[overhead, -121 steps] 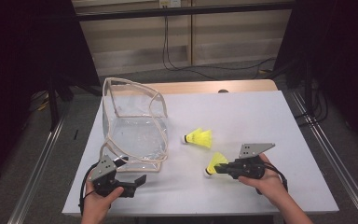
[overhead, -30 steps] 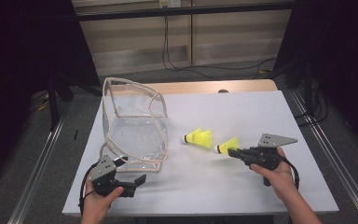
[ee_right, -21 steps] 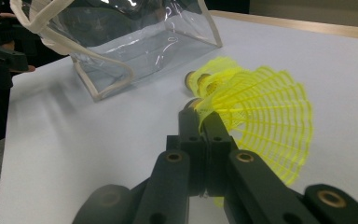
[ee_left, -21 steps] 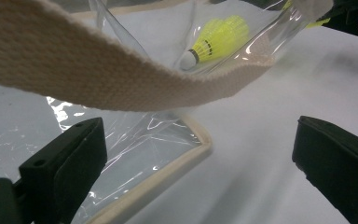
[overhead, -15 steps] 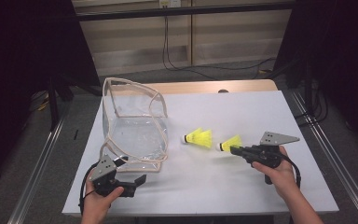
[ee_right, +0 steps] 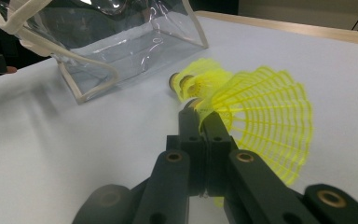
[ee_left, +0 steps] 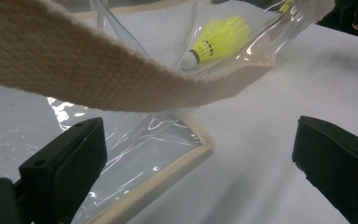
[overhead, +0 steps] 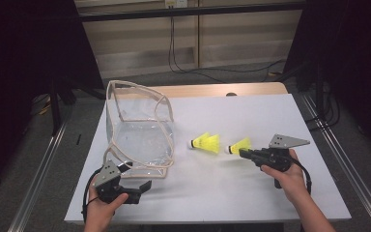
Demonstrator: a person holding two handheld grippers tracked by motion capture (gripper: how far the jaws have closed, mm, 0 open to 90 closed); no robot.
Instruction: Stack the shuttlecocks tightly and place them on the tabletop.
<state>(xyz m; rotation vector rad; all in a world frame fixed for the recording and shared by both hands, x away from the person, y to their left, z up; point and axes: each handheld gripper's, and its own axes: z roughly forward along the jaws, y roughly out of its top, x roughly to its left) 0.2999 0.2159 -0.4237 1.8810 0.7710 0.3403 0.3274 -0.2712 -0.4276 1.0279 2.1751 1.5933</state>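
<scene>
While dark curtains ring the white table [overhead: 251, 188], right claw [overhead: 242, 152] pinches a shuttlecock [overhead: 239, 146]; left claw [overhead: 142, 186] gapes.

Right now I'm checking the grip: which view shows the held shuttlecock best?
The right gripper view: the held shuttlecock shows large, its skirt edge pinched between the shut jaws. The high view shows it small, at the right gripper. In the left gripper view I cannot pick it out.

Even overhead light brightens the white table [overhead: 251, 193] — dark surroundings, glare on the clear bag [overhead: 140, 140].
</scene>
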